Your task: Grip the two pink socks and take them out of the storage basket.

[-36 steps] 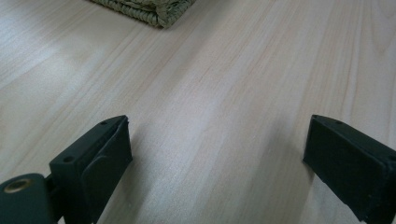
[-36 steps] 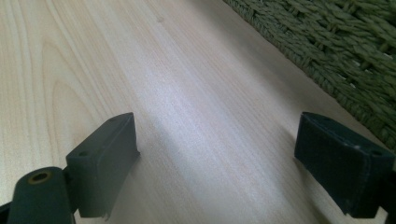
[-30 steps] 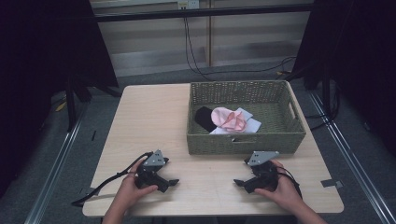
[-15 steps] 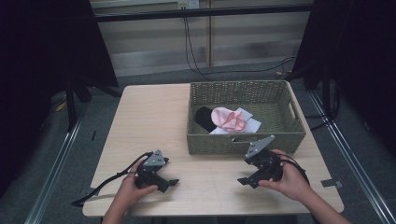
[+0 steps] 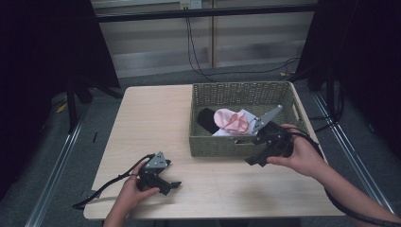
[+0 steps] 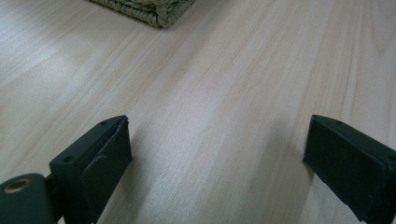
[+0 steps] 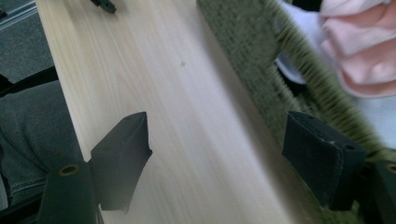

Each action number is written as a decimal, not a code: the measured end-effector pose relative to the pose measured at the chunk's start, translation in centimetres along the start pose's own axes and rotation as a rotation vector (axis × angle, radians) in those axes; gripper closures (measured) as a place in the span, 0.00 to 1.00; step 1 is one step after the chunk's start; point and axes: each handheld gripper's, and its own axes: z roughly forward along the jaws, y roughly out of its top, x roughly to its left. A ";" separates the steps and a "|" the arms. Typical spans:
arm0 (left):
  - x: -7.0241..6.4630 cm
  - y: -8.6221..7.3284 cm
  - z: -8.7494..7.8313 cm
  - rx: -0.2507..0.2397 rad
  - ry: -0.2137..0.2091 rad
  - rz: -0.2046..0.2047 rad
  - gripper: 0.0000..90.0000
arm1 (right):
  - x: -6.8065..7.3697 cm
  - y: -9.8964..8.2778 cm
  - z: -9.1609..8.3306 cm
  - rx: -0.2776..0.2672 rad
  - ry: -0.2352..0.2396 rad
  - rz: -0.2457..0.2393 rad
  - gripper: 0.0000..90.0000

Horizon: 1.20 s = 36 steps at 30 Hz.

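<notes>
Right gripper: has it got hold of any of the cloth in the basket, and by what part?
Nothing is held. The right gripper is open beside the basket, with bare table between its jaws. The pink cloth lies untouched inside.

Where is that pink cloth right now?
In the high view the pink cloth lies inside the woven basket at the table's far right, between a black item and white cloth, just beyond the right gripper.
</notes>
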 end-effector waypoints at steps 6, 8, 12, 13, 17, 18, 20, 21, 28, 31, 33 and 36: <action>0.0 0.0 0.0 -0.001 0.000 -0.001 0.08 | -2.3 2.1 -0.6 -0.029 -0.021 0.022 0.29; 0.0 0.0 0.0 -0.001 0.000 0.000 0.08 | -2.7 2.3 -0.6 -0.024 -0.032 0.030 0.29; 0.0 0.0 0.0 -0.001 0.000 -0.001 0.08 | -5.1 3.6 0.1 -0.024 -0.041 0.088 0.30; 0.0 0.0 0.0 -0.001 0.000 0.000 0.08 | -5.1 3.6 0.1 -0.024 -0.041 0.088 0.30; 0.0 0.0 0.0 -0.001 0.001 0.001 0.08 | -6.5 4.4 0.8 -0.019 -0.066 0.102 0.30; 0.0 0.0 0.0 -0.002 0.001 0.001 0.08 | -6.9 4.7 1.0 -0.019 -0.072 0.108 0.31; 0.0 0.0 0.0 -0.002 0.001 0.000 0.08 | -7.5 5.3 1.6 -0.011 -0.082 0.115 0.32; 0.0 0.0 0.0 -0.002 0.001 0.000 0.08 | -7.5 5.3 1.6 -0.011 -0.082 0.115 0.32; 0.0 0.0 0.0 -0.001 0.000 0.002 0.08 | -9.5 6.5 3.6 0.006 -0.097 0.170 0.38; 0.0 0.0 0.0 -0.001 0.000 0.002 0.08 | -9.9 6.7 4.1 0.018 -0.100 0.177 0.41; 0.0 0.0 0.0 -0.003 -0.001 0.003 0.08 | -10.3 6.8 4.5 0.029 -0.108 0.184 0.42; 0.0 0.0 0.0 0.000 -0.003 0.002 0.08 | -10.7 7.0 5.0 0.039 -0.107 0.197 0.45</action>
